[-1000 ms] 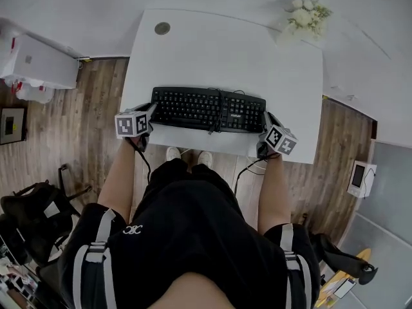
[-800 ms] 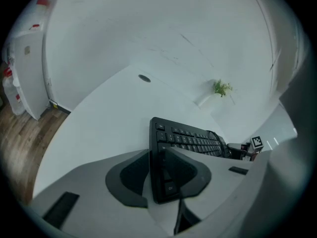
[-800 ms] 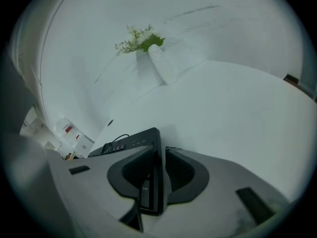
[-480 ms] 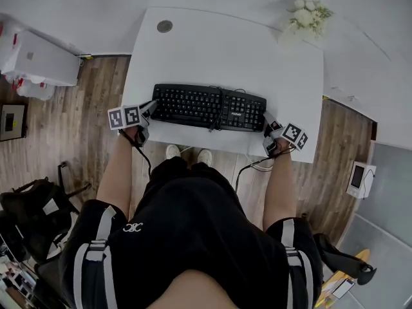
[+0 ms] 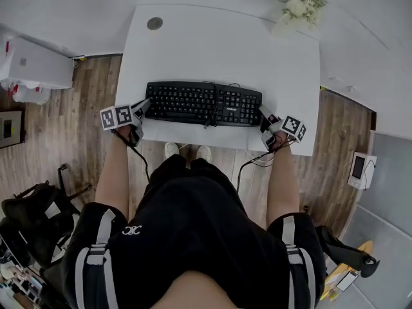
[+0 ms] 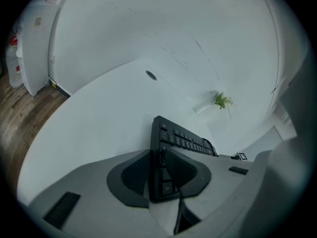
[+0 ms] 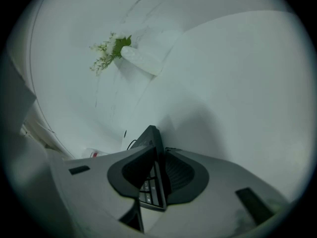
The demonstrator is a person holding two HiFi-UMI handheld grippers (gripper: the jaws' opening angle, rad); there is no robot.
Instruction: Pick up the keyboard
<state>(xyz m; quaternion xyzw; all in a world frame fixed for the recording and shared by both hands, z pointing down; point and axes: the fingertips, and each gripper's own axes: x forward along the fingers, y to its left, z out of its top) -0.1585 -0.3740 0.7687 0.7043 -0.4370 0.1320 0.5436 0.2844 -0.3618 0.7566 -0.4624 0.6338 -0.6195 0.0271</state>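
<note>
The black keyboard (image 5: pixel 203 103) lies across the near half of the white table (image 5: pixel 219 44), held at both ends. My left gripper (image 5: pixel 143 106) is shut on its left end. In the left gripper view the keyboard (image 6: pixel 183 140) runs edge-on between the two dark pads of that gripper (image 6: pixel 161 170). My right gripper (image 5: pixel 264 116) is shut on the right end. In the right gripper view the keyboard (image 7: pixel 151 133) sits tilted between the pads of that gripper (image 7: pixel 158 175). The keyboard's cable (image 5: pixel 211 120) trails over its middle.
A vase of white flowers (image 5: pixel 297 8) stands at the table's far right corner, and a round cable port (image 5: pixel 154 23) sits at the far left. A white cabinet (image 5: pixel 32 63) stands on the wooden floor to the left. The person's legs fill the space below the table's near edge.
Both grippers have rolled about their own axes, so their marker cubes now tilt outward. The keyboard stays clamped between them, and the whole scene sits slightly higher in the head view.
</note>
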